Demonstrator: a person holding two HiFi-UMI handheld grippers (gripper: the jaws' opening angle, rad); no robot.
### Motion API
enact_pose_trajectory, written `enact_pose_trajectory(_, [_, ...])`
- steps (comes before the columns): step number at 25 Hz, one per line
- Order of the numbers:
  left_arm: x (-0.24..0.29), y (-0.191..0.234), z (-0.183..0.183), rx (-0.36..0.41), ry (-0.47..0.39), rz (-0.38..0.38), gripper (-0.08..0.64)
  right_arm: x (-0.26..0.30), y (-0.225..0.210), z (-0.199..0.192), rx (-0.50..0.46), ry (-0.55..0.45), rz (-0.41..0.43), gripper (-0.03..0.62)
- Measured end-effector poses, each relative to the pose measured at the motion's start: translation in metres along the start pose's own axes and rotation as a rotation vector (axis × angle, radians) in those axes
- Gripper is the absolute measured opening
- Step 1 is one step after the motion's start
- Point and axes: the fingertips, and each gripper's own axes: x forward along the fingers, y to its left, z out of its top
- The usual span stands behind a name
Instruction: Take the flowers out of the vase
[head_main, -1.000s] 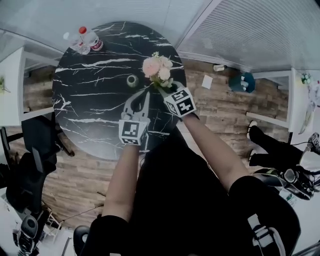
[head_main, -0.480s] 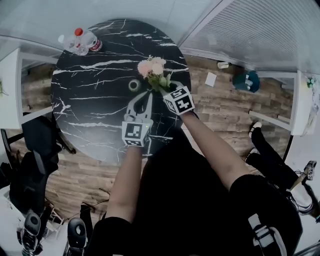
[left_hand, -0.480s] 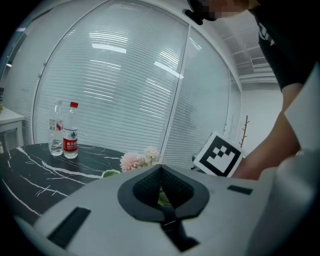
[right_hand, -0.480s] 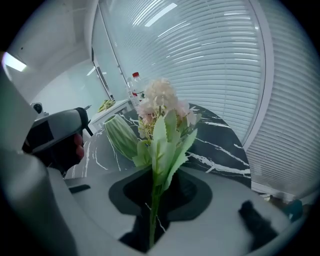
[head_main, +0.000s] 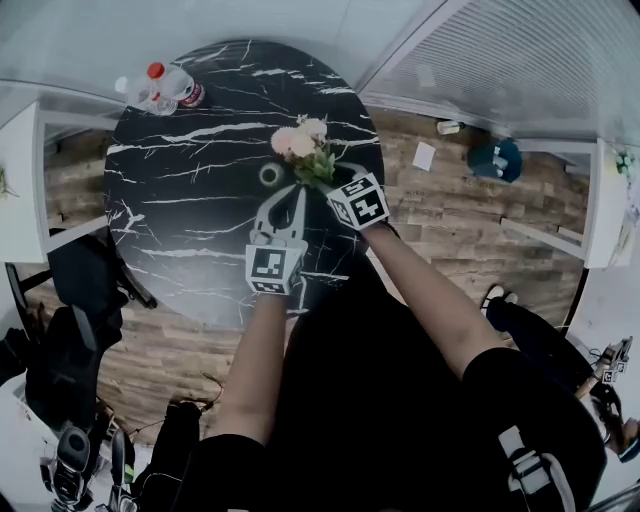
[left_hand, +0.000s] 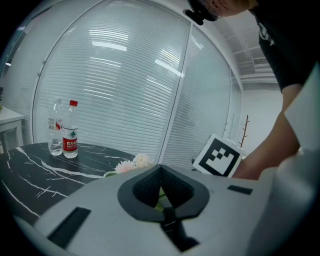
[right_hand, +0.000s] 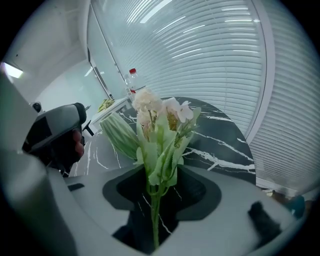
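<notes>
Right gripper (right_hand: 161, 172): the jaws stand apart and have just been opening. The flower stem is in the gap, and neither pad presses on it.
Left gripper (left_hand: 160, 167): the jaws are closed tip to tip with nothing held. Its tips are just beside the right gripper and near the vase.
Flowers (head_main: 298, 145): they are out of the vase, with pale pink and cream blooms and green leaves. The heads point away from the person and the stem end is inside the right jaws. I cannot tell whether they rest on the desk.
Vase (head_main: 268, 175): small and pale green, it stands on the desk just left of the flowers. It is ahead of the left gripper's tips and not touching them.
Desk (head_main: 170, 210): round and black with white veins.
Bottles (head_main: 165, 85): two clear water bottles, one with a red cap, stand at the far edge, well apart from the vase.
</notes>
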Motion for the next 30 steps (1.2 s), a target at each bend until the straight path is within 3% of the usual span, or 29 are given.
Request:
enact_pose_trajectory(13, [-0.028,-0.012,0.023,0.027,-0.032,-0.001,0.012,-0.042,0.019,0.019,-0.022,-0.073,-0.022,0.204])
enact_pose_trajectory(23, [-0.079,-0.027,0.047,0.061,-0.06,0.002,0.012,-0.117,0.064,0.04,-0.105,-0.229,0.022,0.198])
enact_pose_trajectory(30, [-0.127,-0.064,0.086,0.104,-0.115,-0.049,0.012,-0.199,0.121,0.063,-0.218,-0.42,0.057,0.067])
